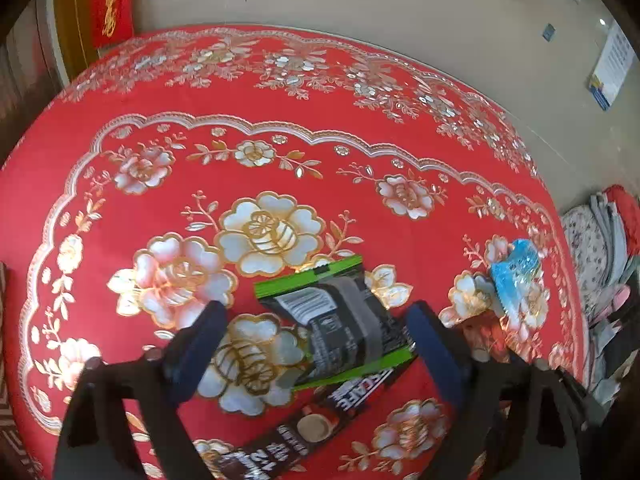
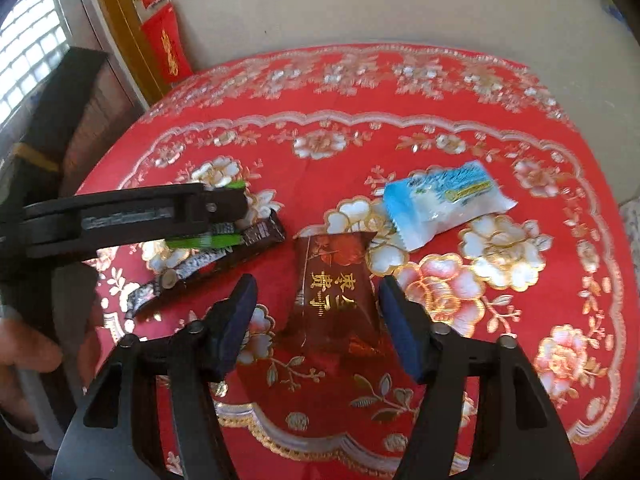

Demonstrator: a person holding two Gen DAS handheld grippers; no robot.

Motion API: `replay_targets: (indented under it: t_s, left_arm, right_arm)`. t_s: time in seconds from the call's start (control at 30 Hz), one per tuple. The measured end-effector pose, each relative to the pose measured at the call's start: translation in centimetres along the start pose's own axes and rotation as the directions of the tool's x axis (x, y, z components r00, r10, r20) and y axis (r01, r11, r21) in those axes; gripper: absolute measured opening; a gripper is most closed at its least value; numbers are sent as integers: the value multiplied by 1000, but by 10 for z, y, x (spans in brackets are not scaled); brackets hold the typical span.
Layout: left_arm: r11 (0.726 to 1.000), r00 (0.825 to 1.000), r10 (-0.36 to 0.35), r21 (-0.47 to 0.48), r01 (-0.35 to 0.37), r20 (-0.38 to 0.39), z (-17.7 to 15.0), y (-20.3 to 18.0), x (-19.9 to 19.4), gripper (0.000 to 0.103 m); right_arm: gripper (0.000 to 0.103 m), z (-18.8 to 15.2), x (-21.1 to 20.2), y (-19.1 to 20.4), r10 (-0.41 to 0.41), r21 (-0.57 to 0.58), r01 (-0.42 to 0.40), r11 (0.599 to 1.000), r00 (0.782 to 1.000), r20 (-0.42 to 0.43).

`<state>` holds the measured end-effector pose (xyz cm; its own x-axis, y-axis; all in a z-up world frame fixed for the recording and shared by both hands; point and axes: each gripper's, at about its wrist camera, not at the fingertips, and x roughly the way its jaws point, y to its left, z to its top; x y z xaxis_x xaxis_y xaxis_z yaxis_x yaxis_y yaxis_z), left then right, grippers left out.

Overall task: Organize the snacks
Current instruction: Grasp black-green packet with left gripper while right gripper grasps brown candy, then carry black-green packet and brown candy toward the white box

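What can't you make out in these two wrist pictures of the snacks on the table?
- Left wrist view: coffee stick, print blurred, far end under the green-edged packet.
- Left wrist view: blue packet, print too small.
- Right wrist view: green-edged packet mostly hidden by the left gripper.

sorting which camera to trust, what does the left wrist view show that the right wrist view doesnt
Only the left wrist view: the printed back of the green-edged black packet, between the open left gripper. Only the right wrist view: the brown packet between the right gripper, pads not touching it. Both: the coffee stick, blue-white packet, red tablecloth.
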<state>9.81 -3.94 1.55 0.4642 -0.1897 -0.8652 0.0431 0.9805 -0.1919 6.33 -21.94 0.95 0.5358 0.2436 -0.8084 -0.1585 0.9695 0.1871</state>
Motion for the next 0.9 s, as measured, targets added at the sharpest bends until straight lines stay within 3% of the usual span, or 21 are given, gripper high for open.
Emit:
replay_targets:
  t_s: [0.07, 0.13, 0.23, 0.57, 0.9]
  left_arm:
    - [1000, 1000, 2, 17, -2, 15, -3, 4, -4, 62]
    - [1000, 1000, 7, 20, -7, 19, -4, 8, -7, 48]
    - [1000, 999, -25, 20, 25, 20, -7, 16, -11, 47]
    - [999, 998, -22, 31, 20, 59, -30, 33, -42, 47]
    - [993, 987, 56, 92, -70, 149, -62, 42, -78, 47]
  right_arm:
    - [39, -2, -2, 2, -27, -25, 27, 999, 1000, 7]
    - [38, -5, -5, 4, -23, -31, 23, 999, 1000, 5]
    - [38, -13, -9, 8, -31, -43, 32, 999, 999, 19]
    - [38, -33, -35, 26, 4, -29, -2, 1000, 997, 75]
    - [38, -48, -48, 54, 60, -50, -55, 997, 993, 104]
